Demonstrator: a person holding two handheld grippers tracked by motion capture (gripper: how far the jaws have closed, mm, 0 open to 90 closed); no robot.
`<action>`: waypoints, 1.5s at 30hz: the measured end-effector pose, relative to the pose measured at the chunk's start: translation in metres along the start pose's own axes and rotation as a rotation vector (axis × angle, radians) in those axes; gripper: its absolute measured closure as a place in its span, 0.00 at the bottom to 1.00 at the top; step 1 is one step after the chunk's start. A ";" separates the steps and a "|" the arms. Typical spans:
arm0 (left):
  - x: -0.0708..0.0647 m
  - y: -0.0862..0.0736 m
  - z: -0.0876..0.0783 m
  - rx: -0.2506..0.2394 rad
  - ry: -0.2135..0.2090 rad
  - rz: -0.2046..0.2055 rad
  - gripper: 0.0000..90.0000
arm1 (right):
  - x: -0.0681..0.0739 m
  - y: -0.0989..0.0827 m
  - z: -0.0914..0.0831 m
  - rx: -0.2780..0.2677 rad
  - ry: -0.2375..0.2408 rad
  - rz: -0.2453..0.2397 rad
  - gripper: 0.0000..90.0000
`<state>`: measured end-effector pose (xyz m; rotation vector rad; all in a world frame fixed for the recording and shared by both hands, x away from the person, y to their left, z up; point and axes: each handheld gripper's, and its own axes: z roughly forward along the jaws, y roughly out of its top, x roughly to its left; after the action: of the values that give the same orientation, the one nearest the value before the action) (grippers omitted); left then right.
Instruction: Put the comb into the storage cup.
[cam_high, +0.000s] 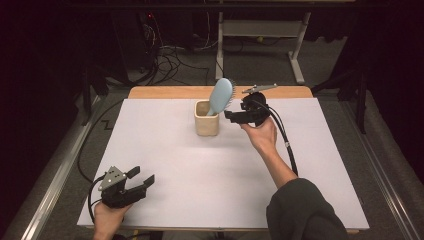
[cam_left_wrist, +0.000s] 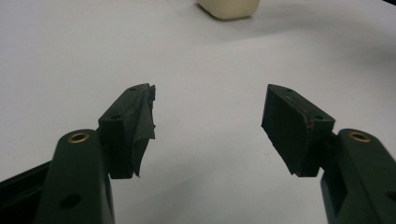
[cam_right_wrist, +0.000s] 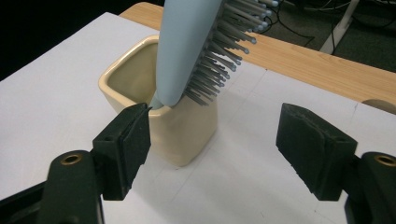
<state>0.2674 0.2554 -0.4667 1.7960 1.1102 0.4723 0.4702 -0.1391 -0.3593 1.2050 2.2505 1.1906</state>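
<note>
A cream square cup (cam_high: 206, 119) (cam_right_wrist: 159, 107) stands at the back middle of the white table sheet (cam_high: 220, 165). A light blue hairbrush (cam_high: 221, 95) (cam_right_wrist: 196, 46) stands handle-down in it, leaning right, its grey bristles facing the right gripper. My right gripper (cam_high: 229, 115) (cam_right_wrist: 212, 140) hovers just right of the cup, open, with nothing between its pads. My left gripper (cam_high: 141, 177) (cam_left_wrist: 208, 126) rests near the table's front left corner, open and empty, pointing toward the cup (cam_left_wrist: 229, 7).
A wooden table edge (cam_high: 165, 92) runs behind the sheet. A white desk frame (cam_high: 260, 30) and tangled cables (cam_high: 170, 55) lie on the floor beyond. The right gripper's black cable (cam_high: 287, 145) trails along the person's forearm. Bare sheet lies between the two grippers.
</note>
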 end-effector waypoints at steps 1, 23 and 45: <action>0.000 0.000 0.000 0.000 0.000 0.000 0.38 | 0.000 -0.001 -0.001 -0.002 0.001 0.000 0.30; 0.000 0.000 0.000 0.002 0.002 -0.001 0.39 | -0.002 -0.012 -0.017 -0.023 0.023 -0.017 0.32; 0.000 -0.001 0.000 0.002 0.002 -0.005 0.39 | -0.008 -0.028 -0.034 -0.029 0.022 -0.018 0.34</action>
<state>0.2677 0.2556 -0.4674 1.7943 1.1170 0.4704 0.4392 -0.1711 -0.3624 1.1638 2.2467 1.2315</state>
